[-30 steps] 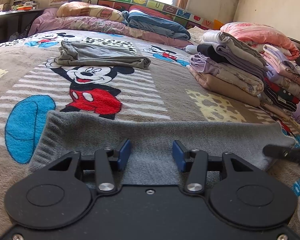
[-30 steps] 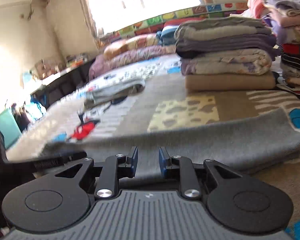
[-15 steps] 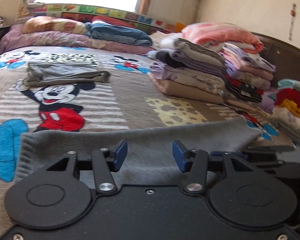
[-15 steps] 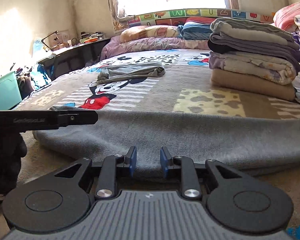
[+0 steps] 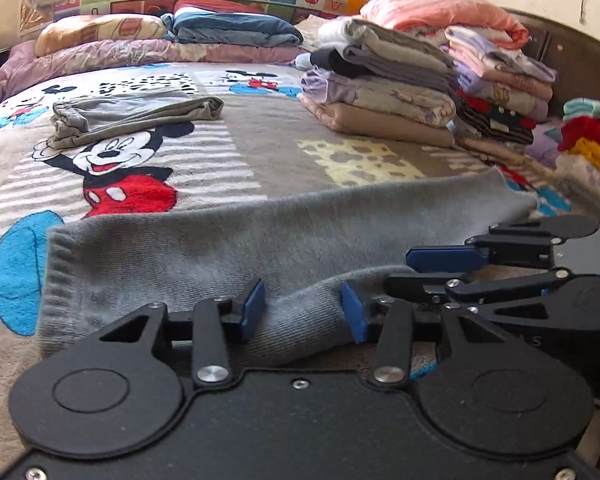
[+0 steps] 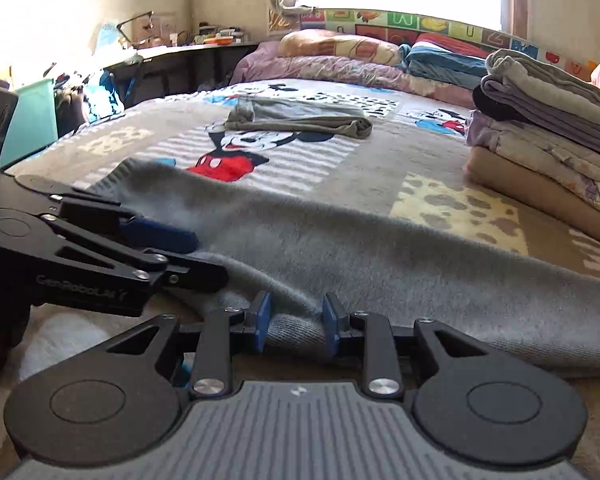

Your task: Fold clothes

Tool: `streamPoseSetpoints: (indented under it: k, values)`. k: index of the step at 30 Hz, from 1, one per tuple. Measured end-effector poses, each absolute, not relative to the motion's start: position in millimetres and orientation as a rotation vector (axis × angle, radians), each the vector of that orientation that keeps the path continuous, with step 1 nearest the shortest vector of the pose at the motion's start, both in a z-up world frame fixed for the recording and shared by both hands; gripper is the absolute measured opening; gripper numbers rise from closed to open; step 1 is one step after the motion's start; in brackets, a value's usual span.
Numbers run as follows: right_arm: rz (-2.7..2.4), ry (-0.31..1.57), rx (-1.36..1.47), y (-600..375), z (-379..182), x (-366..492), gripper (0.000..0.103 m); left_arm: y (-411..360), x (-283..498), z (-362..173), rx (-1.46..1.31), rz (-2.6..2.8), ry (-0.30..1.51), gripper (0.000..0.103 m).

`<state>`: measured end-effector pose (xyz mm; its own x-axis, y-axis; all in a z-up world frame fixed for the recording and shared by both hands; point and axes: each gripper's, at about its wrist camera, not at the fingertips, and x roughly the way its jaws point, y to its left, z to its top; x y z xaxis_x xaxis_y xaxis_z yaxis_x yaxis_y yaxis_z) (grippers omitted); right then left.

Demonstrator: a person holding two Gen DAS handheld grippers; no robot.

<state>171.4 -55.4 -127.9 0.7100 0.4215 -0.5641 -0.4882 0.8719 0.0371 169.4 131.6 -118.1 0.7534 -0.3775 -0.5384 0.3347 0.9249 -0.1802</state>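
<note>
A grey knit garment lies folded into a long band across the near side of the bed. My left gripper is open, and the garment's near edge bulges up between its blue pads. My right gripper is open too, with a narrower gap and a bunched fold of the same grey knit garment between its fingers. The two grippers sit close together at this edge. Each sees the other from the side: the right gripper at the left view's right, the left gripper at the right view's left.
A folded olive-grey garment lies farther back on the Mickey Mouse blanket. Tall stacks of folded clothes stand at the right and far right. Pillows and bedding line the headboard. A desk stands left of the bed.
Both grippers have come in low onto the garment's near edge and closer to each other. The knit now bulges up between each pair of fingers. The left view has swung right.
</note>
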Motion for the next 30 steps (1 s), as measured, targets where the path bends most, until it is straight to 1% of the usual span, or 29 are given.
streamPoseSetpoints:
  k: [1,5,6,8,11,12,16,17,18,21,22,23,26,28,30]
  values:
    - [0.493,0.61,-0.119,-53.8,-122.8,173.9,0.033,134.5,168.8,-117.0,-0.084,-0.384,0.595,0.041]
    - [0.549,0.535,-0.148,-44.9,-105.1,163.4,0.033,133.3,175.4,-121.2,-0.038,-0.332,0.61,0.04]
    - [0.556,0.563,-0.163,-39.1,-110.2,168.6,0.033,133.0,177.0,-122.2,-0.026,-0.319,0.613,0.039]
    - [0.563,0.638,-0.186,-28.9,-123.7,180.9,0.034,132.5,180.3,-124.3,-0.003,-0.293,0.62,0.04]
    - [0.561,0.651,-0.164,-30.0,-120.5,186.7,0.035,133.2,184.1,-126.7,0.02,-0.264,0.626,0.041]
    - [0.562,0.65,-0.169,-30.0,-116.4,186.0,0.035,137.2,183.4,-125.8,0.001,-0.268,0.619,0.041]
    - [0.569,0.552,-0.153,-40.9,-96.6,169.4,0.035,155.9,182.1,-117.2,-0.132,-0.298,0.579,0.04]
    - [0.572,0.535,-0.147,-43.0,-93.5,168.0,0.035,156.5,181.8,-115.7,-0.143,-0.31,0.574,0.038]
    - [0.578,0.544,-0.156,-40.8,-94.0,170.9,0.034,155.9,181.4,-114.9,-0.15,-0.328,0.571,0.038]
    - [0.623,0.614,-0.15,-34.3,-106.8,185.6,0.026,156.0,182.1,-114.9,-0.2,-0.385,0.585,0.039]
    - [0.629,0.665,-0.12,-34.5,-111.9,192.0,0.024,158.8,182.8,-115.4,-0.23,-0.388,0.588,0.037]
    - [0.625,0.651,-0.134,-32.7,-111.8,188.4,0.024,163.9,183.4,-115.2,-0.278,-0.394,0.585,0.037]
    - [0.685,0.514,-0.19,-29.2,-94.3,162.2,0.024,179.4,187.4,-117.6,-0.436,-0.408,0.59,0.037]
    - [0.714,0.533,-0.2,-21.4,-99.1,160.5,0.024,187.6,191.4,-121.5,-0.529,-0.403,0.604,0.037]
    - [0.721,0.632,-0.173,-14.9,-112.7,175.3,0.025,191.5,194.3,-126.2,-0.572,-0.386,0.628,0.036]
